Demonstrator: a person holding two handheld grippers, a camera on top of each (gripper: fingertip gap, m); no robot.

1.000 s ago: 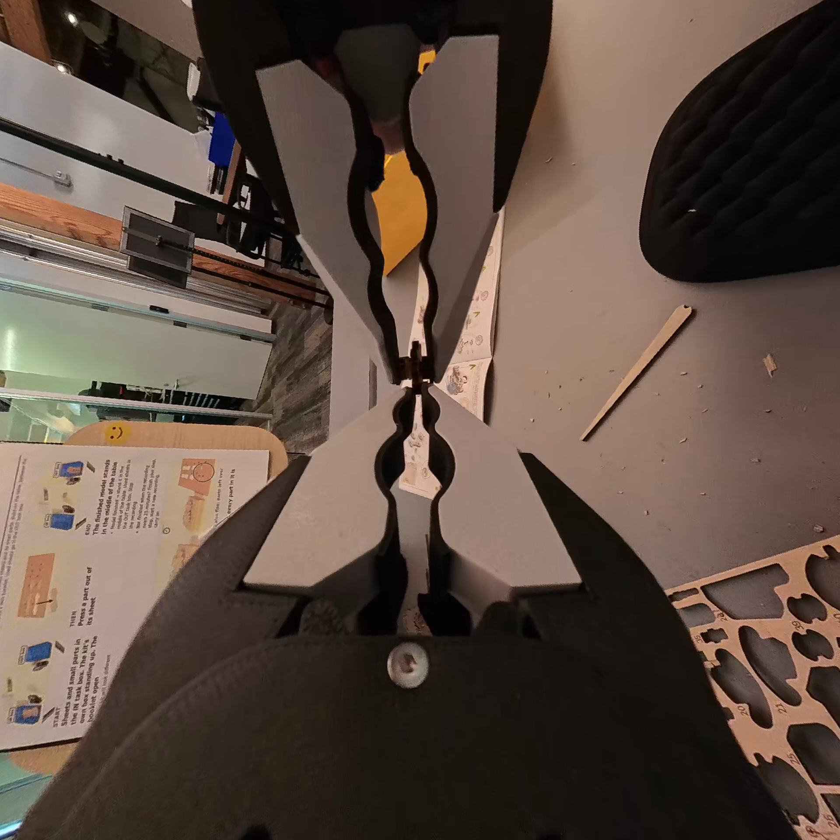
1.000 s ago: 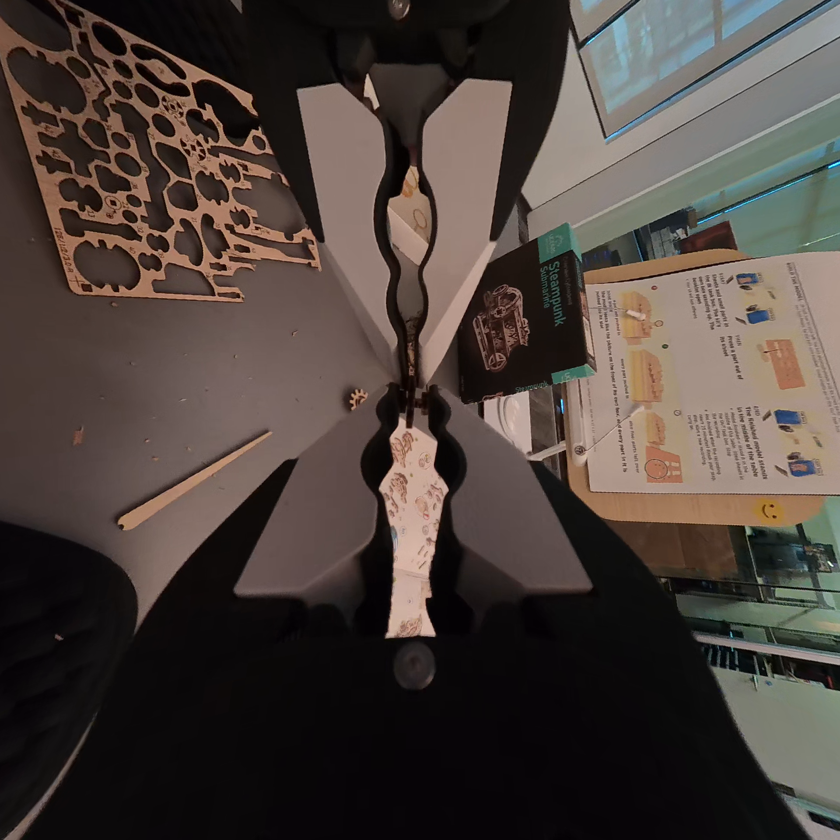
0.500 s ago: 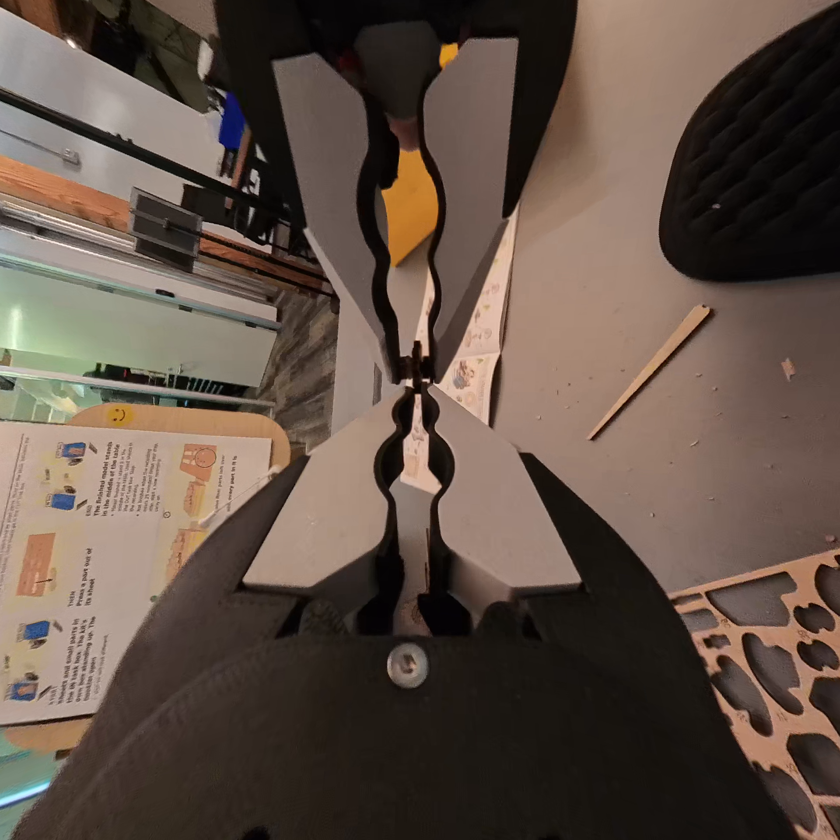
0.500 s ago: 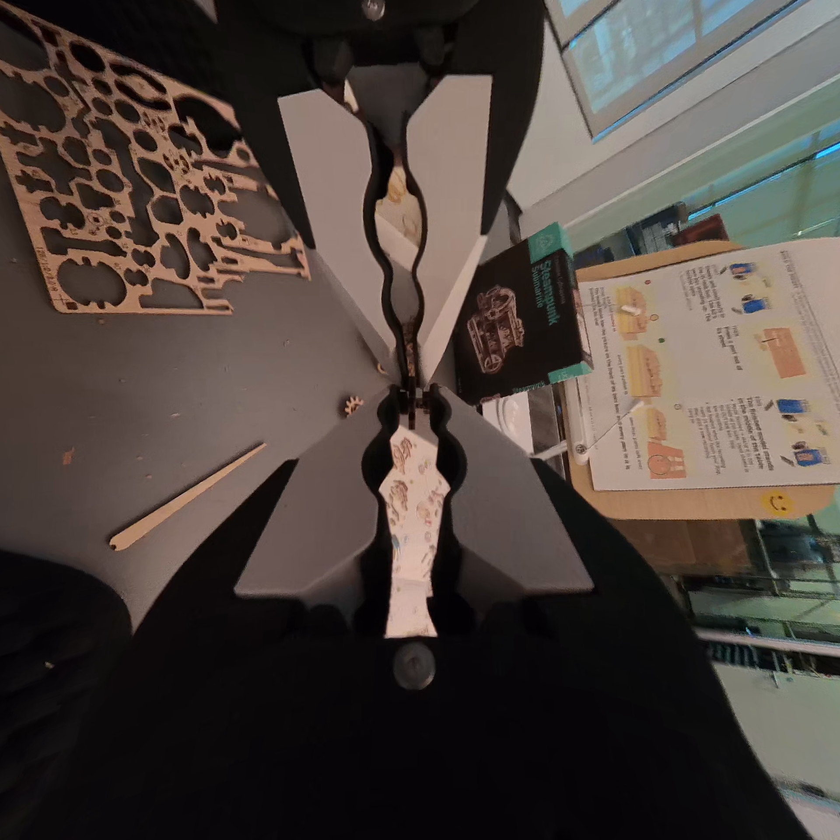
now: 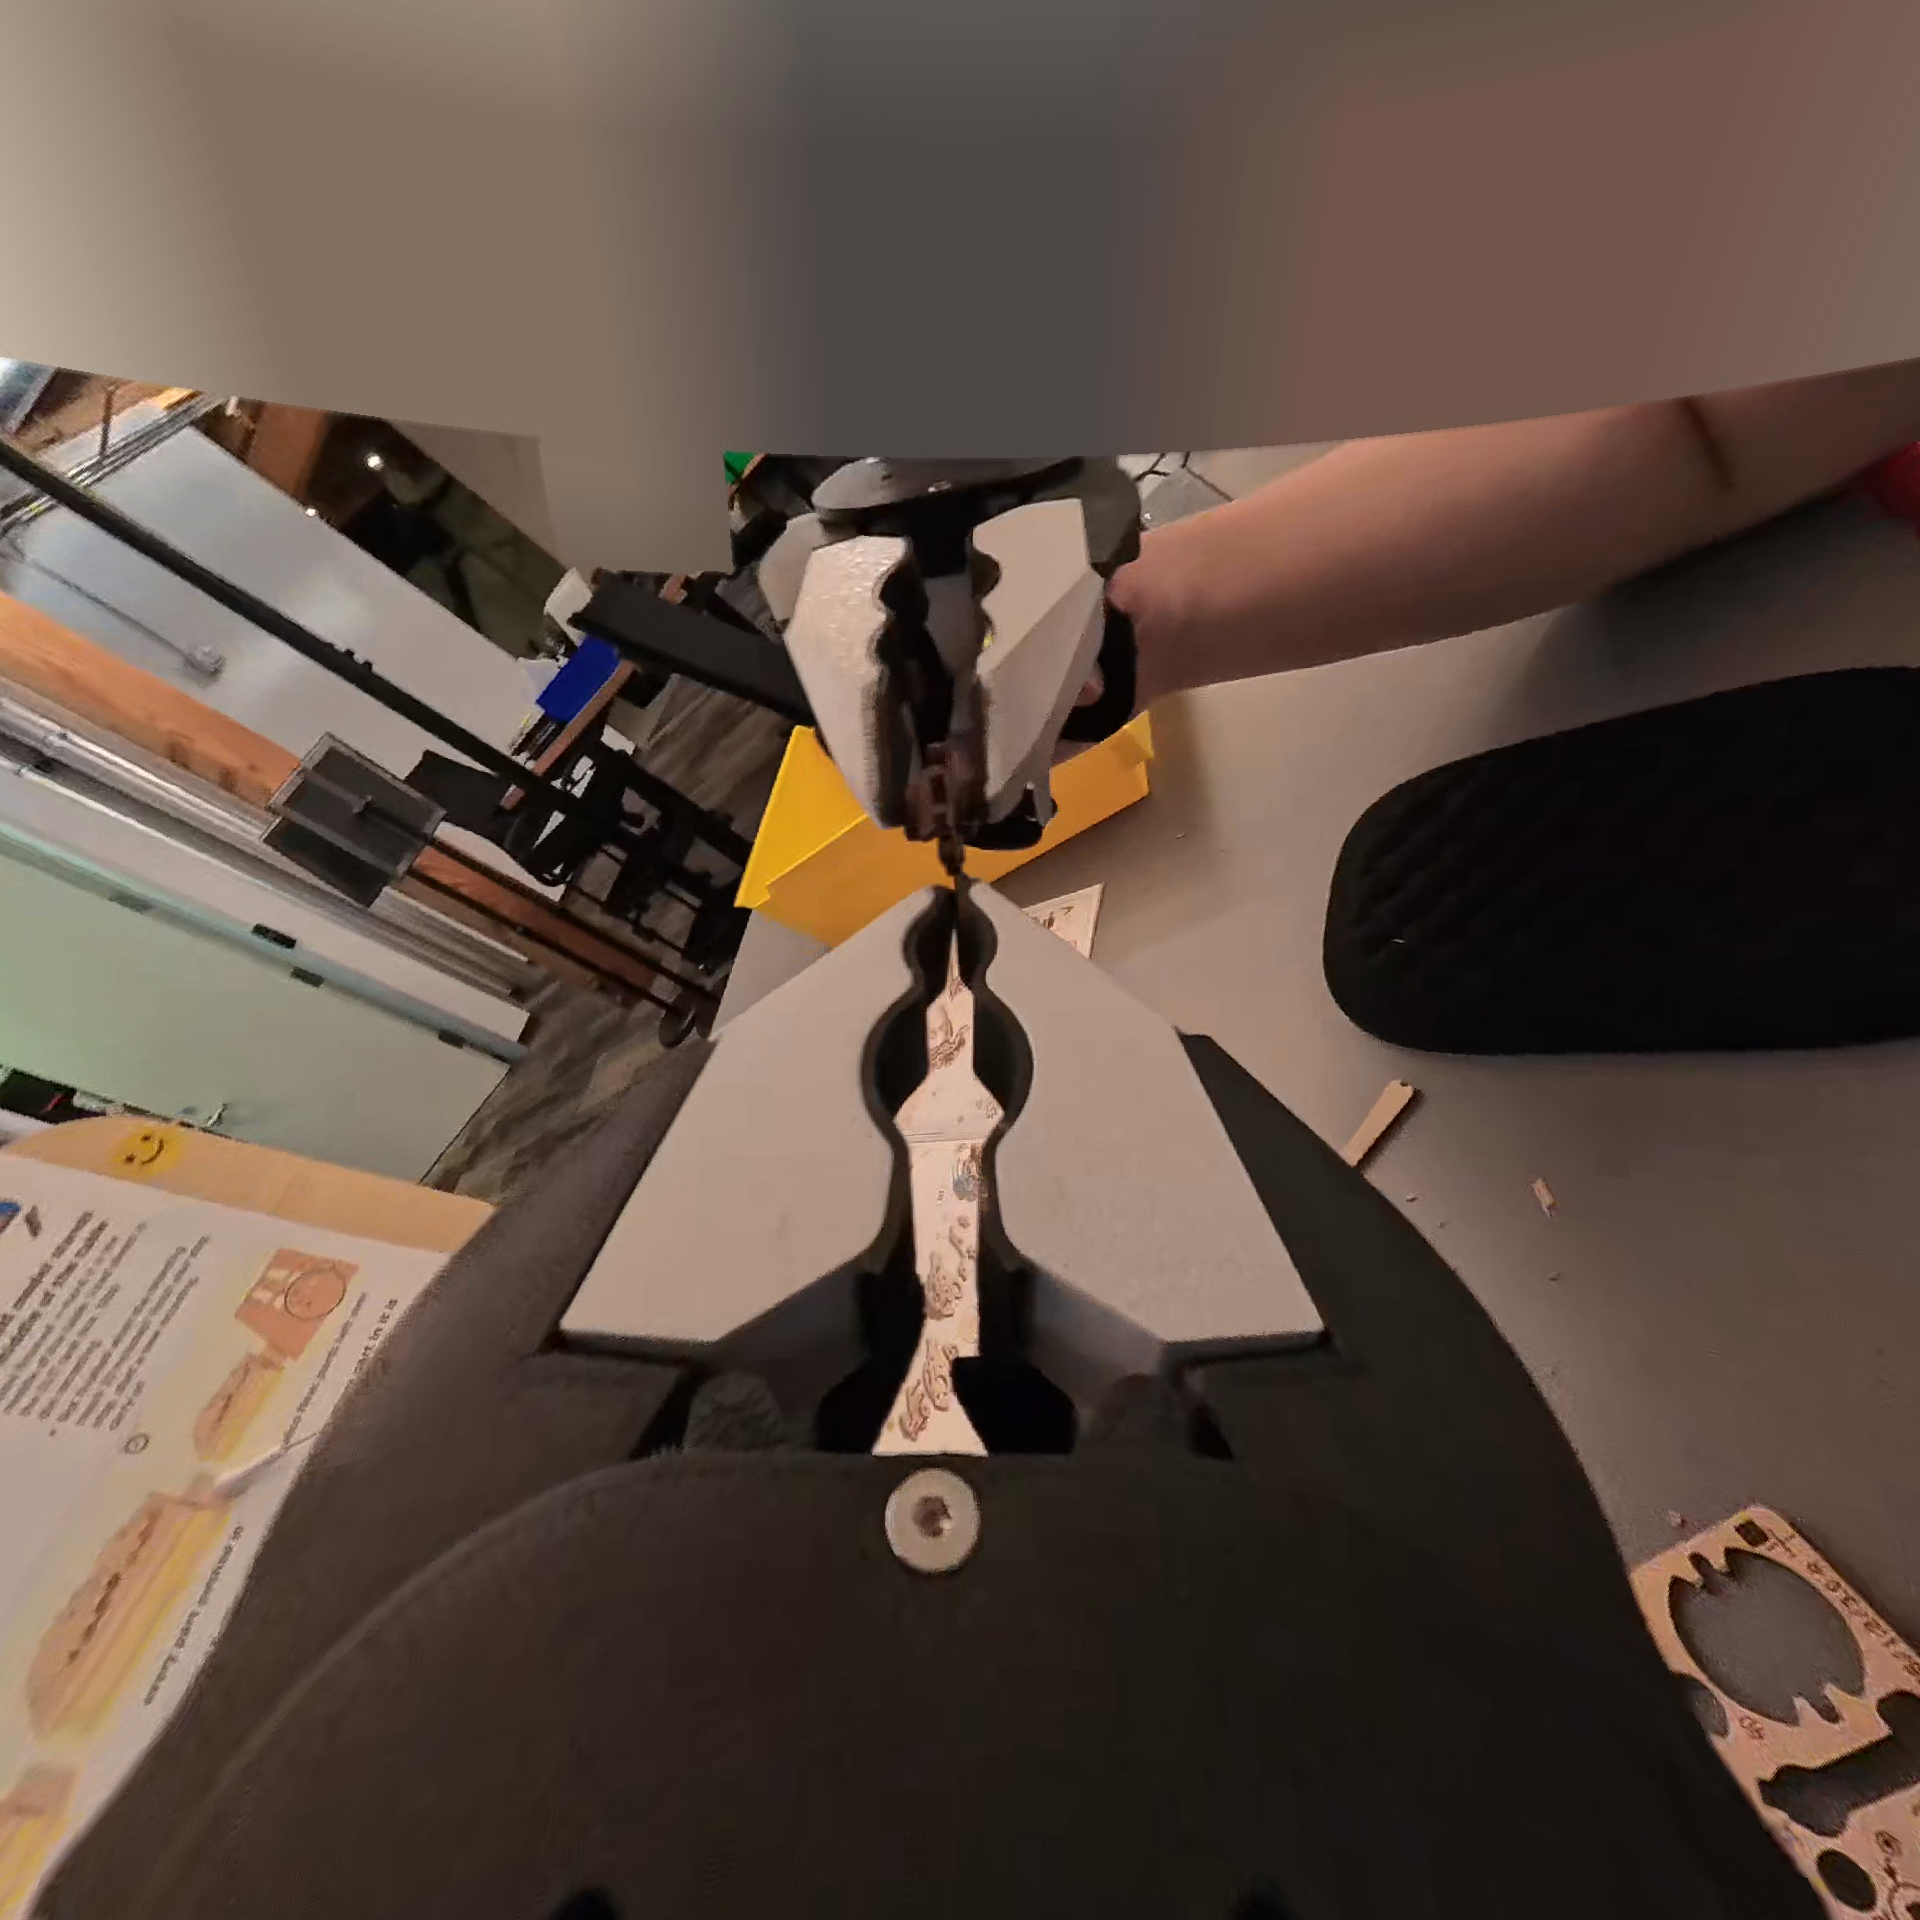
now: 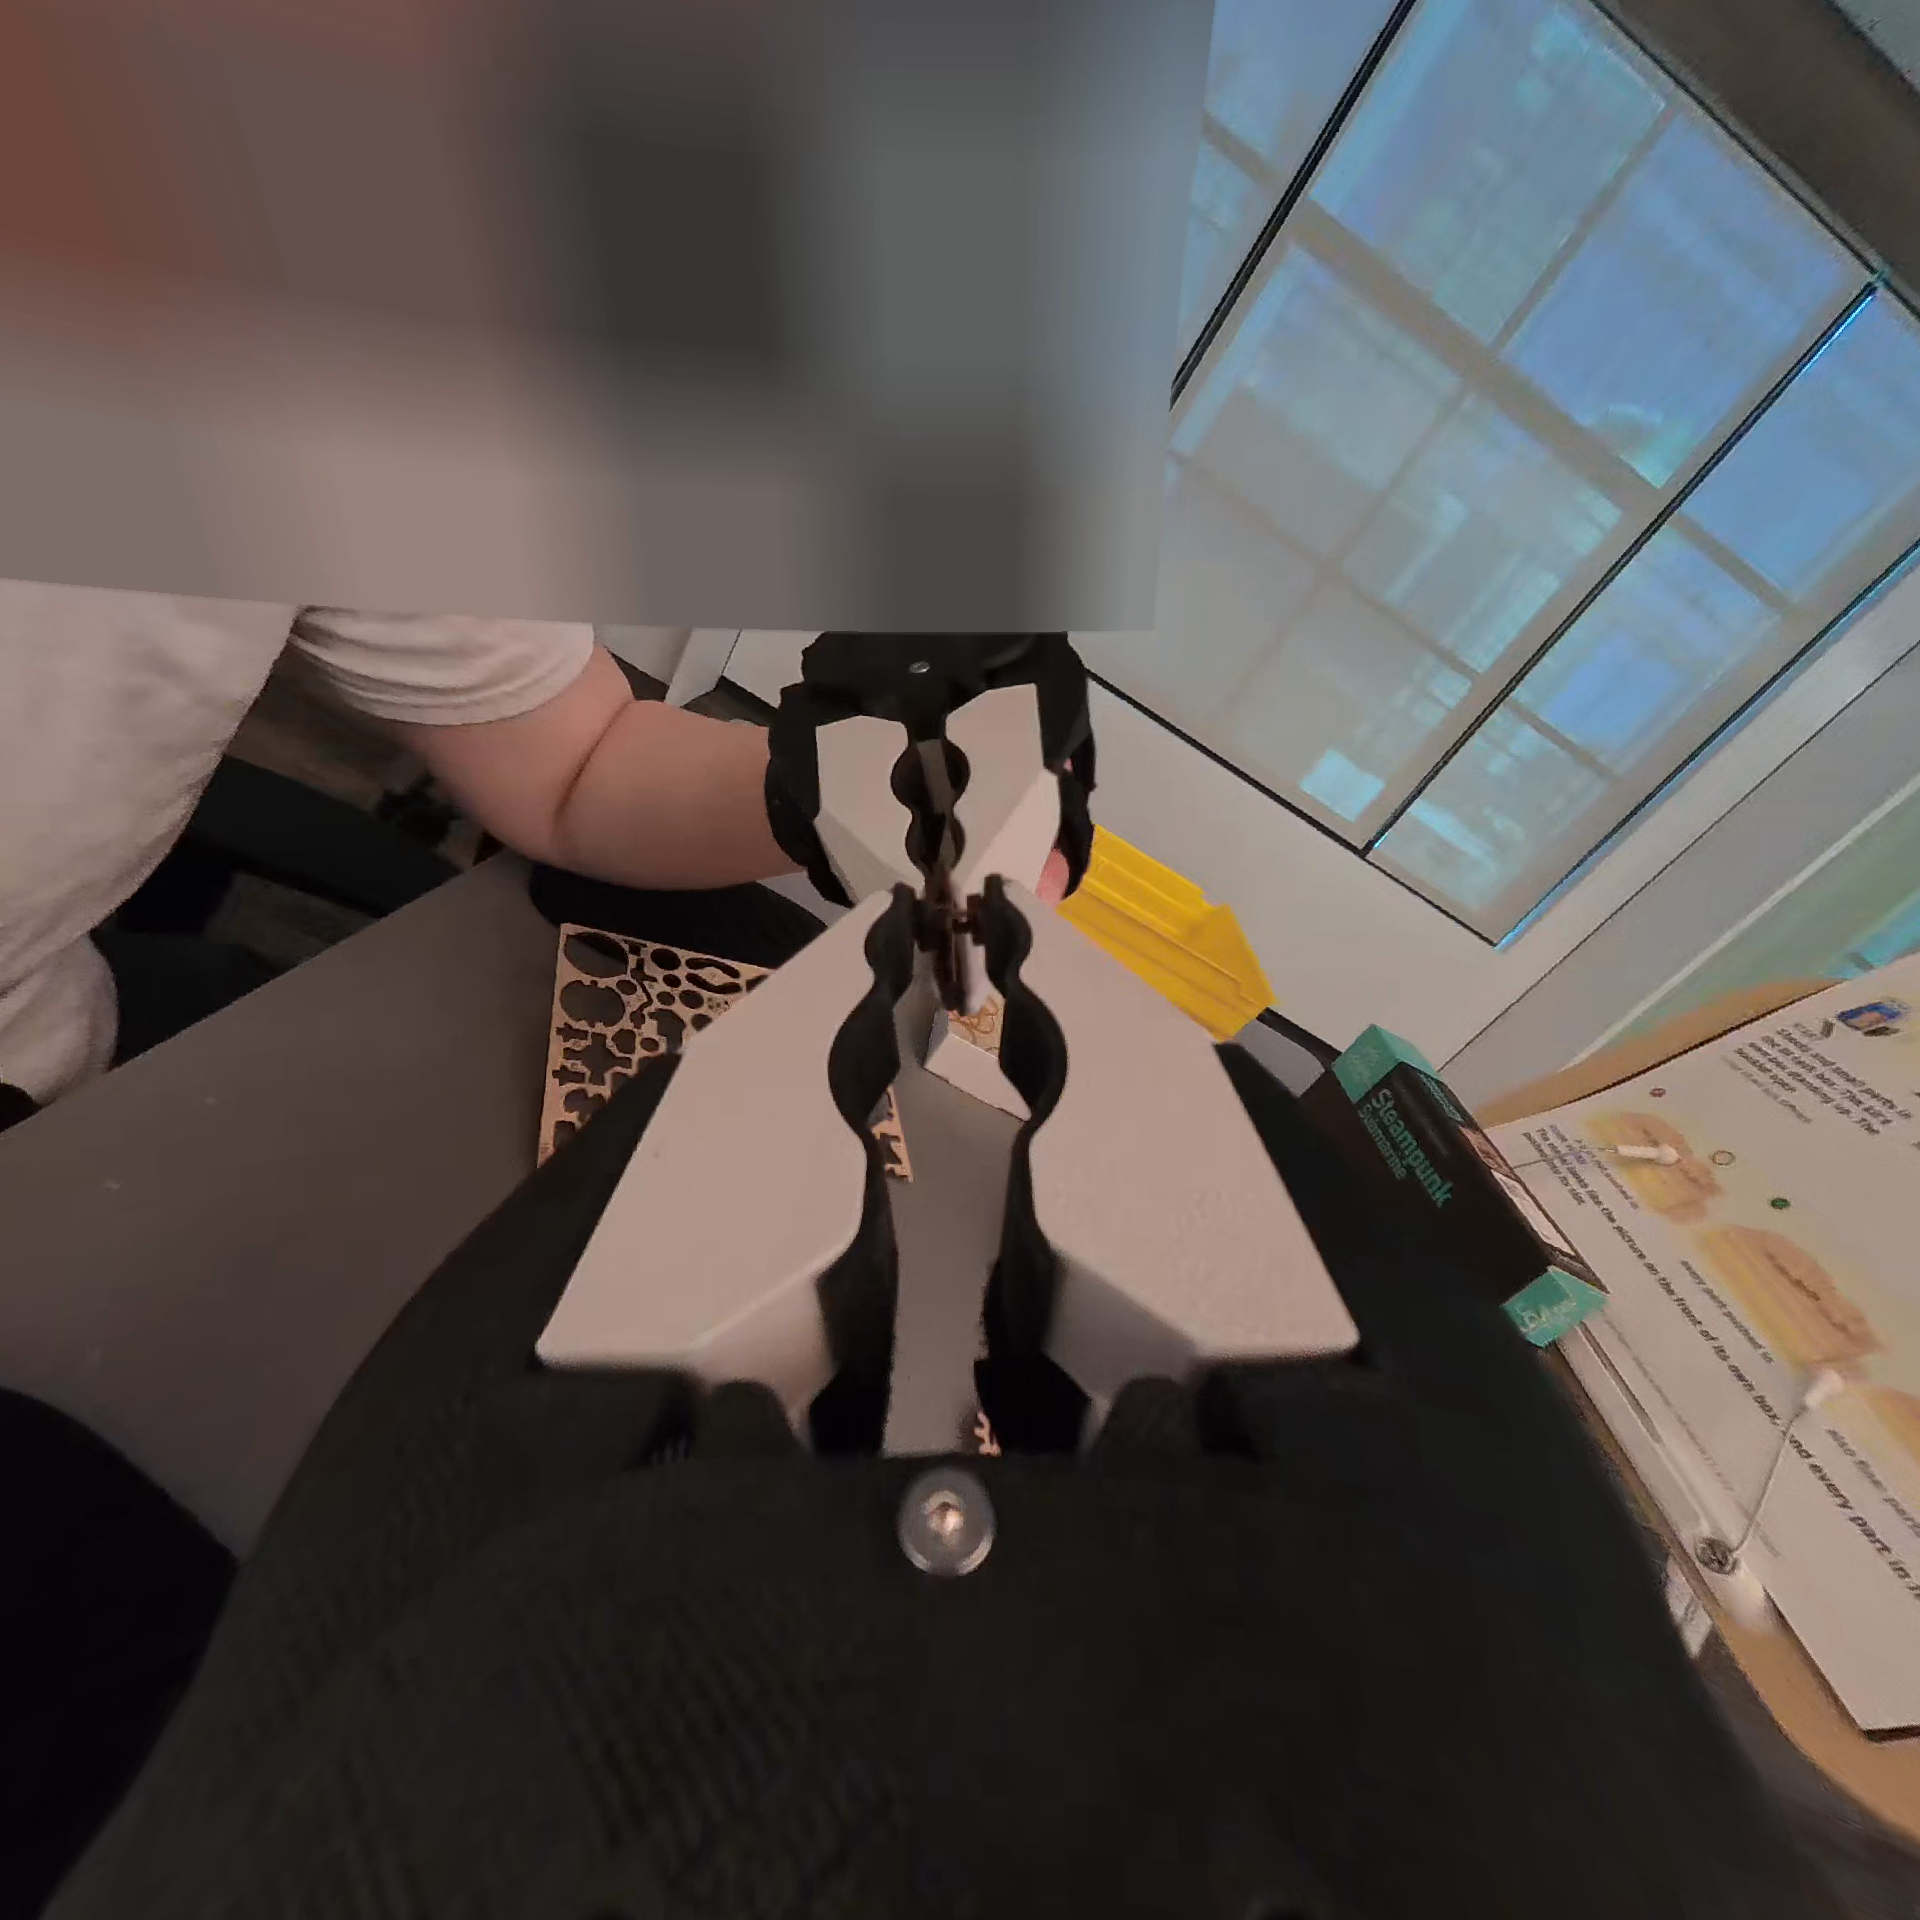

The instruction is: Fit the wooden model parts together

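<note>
Both tools met tip to tip above the table (image 5: 1714, 1299). The left tool (image 5: 954, 902) was clenched on a thin dark wooden part (image 5: 952, 868) at its very tip; the right tool (image 6: 948, 920) was likewise clenched on a small wooden piece (image 6: 943, 940), and the two pieces touched between the opposed tips. To seat the joint well, the tools would best be kept in line and pressed straight toward each other without twisting, since such thin parts could probably snap or slip from the pads. The left wrist view alone showed a black cushion (image 5: 1621, 873) to the tool's right and a loose wooden stick (image 5: 1380, 1120). The right wrist view alone showed the dark kit box (image 6: 1455, 1195) beside the tool and the windows beyond. Both showed the yellow bin (image 5: 831, 862) and a punched-out wooden sheet (image 6: 613, 997).
</note>
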